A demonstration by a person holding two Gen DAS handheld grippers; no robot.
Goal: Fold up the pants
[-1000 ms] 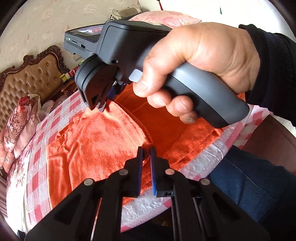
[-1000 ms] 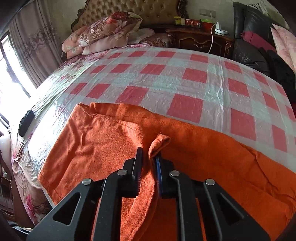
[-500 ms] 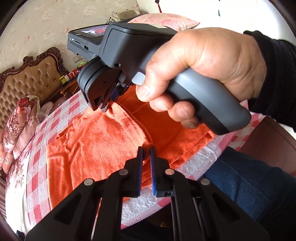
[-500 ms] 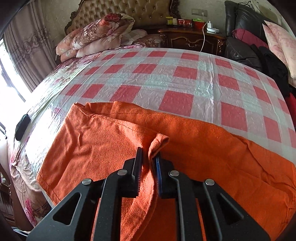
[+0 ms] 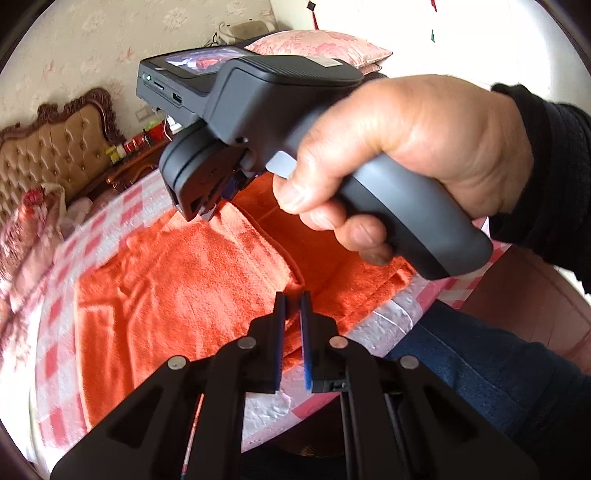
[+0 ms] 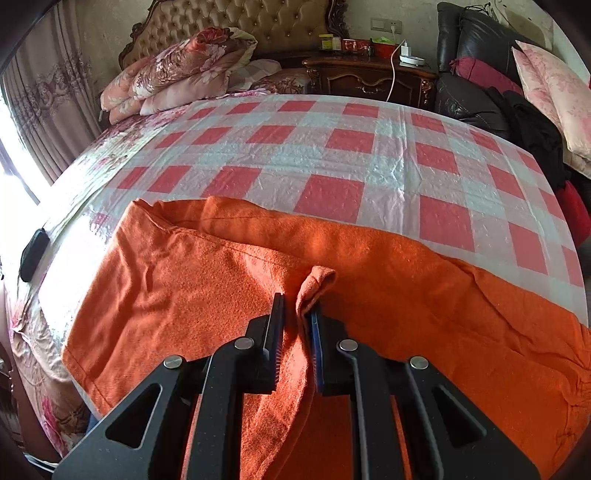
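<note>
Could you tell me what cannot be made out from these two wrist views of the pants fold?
- Right wrist view: the near part of the orange pants is hidden under the right gripper and cut by the lower edge.
- Left wrist view: the hand on the right gripper covers the far end of the pants.
- Left wrist view: the left gripper pinches a fold, but the layers there cannot be counted.
- Left wrist view: the checkered bedsheet is blurred.

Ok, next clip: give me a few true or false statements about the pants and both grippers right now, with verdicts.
1. The right gripper pinches a fold of the orange pants. True.
2. The pants lie on a plain blue sheet. False: the sheet is red and white checked.
3. The left gripper is shut on pants fabric. True.
4. The pants lie at the headboard end. False: they lie at the near edge, far from the headboard.
</note>
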